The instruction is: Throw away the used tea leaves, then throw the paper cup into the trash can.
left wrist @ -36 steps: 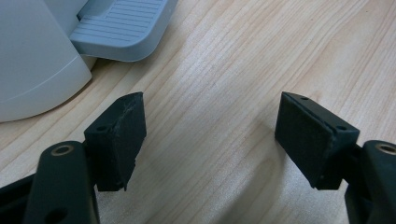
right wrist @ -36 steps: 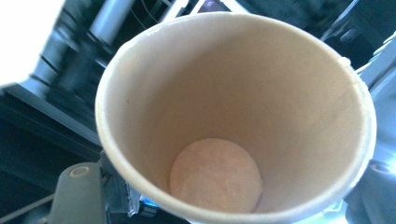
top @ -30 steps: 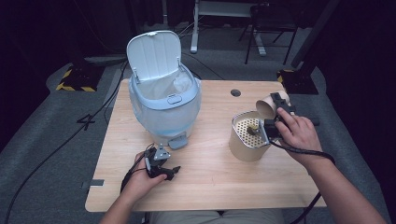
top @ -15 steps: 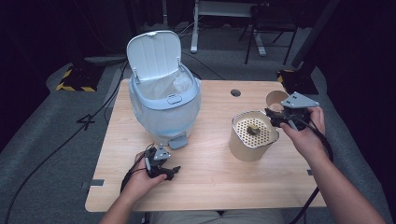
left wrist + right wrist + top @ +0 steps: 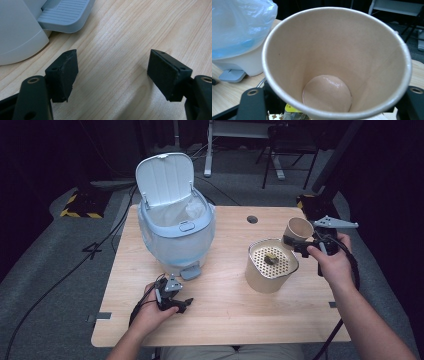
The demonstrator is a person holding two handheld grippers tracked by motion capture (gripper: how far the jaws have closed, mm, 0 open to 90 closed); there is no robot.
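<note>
The paper cup [image 5: 298, 229], pinched by the right hand-held gripper [image 5: 300, 245], hung tilted just beyond the strainer can [image 5: 270, 265], probably after draining. The right gripper view revealed its wet, empty bottom. The left hand-held gripper [image 5: 112, 70] rested spread on the counter [image 5: 225, 320] near the bin's pedal [image 5: 65, 15].

Pedal bin [image 5: 176, 236] lid up, liner inside; strainer canister [image 5: 270, 266] on wooden table [image 5: 225, 320].

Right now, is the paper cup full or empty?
Empty. The right gripper view looks straight into the paper cup, and its bare bottom shows, a little shiny and wet. The right gripper holds it tipped.
</note>
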